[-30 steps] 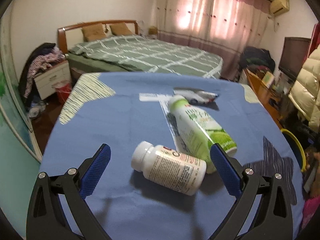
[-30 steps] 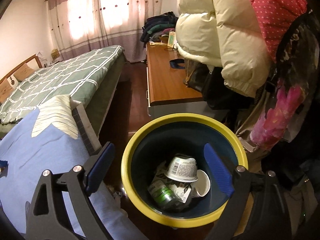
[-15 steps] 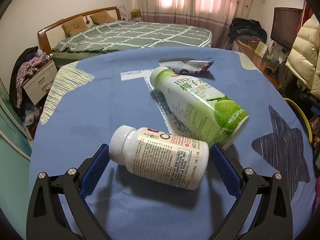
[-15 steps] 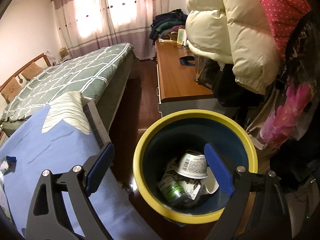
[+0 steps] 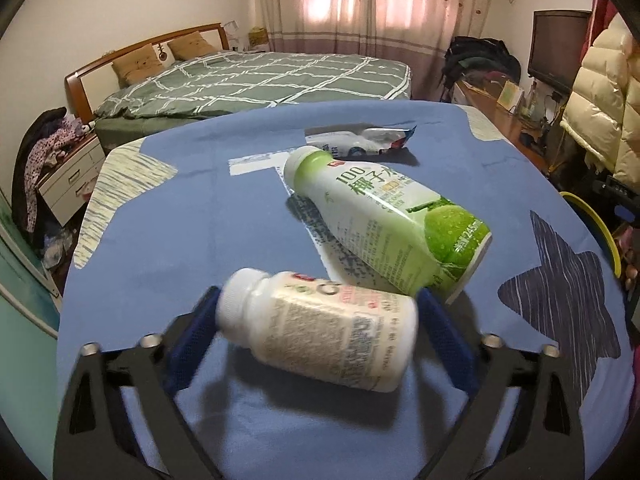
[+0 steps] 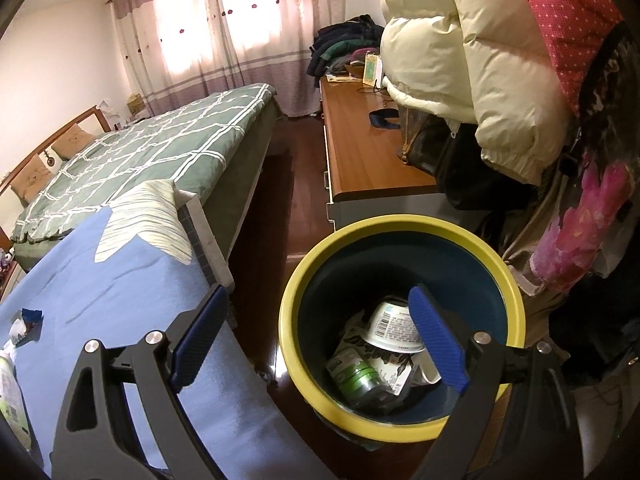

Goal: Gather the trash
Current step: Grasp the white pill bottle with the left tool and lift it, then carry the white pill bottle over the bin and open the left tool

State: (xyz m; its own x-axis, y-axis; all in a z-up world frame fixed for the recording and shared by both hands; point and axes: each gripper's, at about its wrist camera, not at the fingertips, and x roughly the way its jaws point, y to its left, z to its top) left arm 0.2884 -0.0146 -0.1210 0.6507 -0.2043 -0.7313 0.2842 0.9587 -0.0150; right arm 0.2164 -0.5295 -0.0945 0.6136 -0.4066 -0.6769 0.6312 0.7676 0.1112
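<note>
left gripper [image 5: 316, 316] jaws just closing around white pill bottle [image 5: 320, 330] lying on blue surface [image 5: 160, 240], contact unclear. right gripper [image 6: 316, 332] jaws wide, empty, above yellow-rimmed bin [image 6: 400, 422].

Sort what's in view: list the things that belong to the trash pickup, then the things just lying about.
Job:
white pill bottle, between the left gripper pads, which have been closing
green drink bottle
wrapper
yellow-rimmed bin

Lying about:
bed
cream jacket
TV

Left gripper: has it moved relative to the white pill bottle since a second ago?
Yes. The left gripper has advanced toward the green drink bottle, so the white pill bottle now sits between its closing jaws.
</note>
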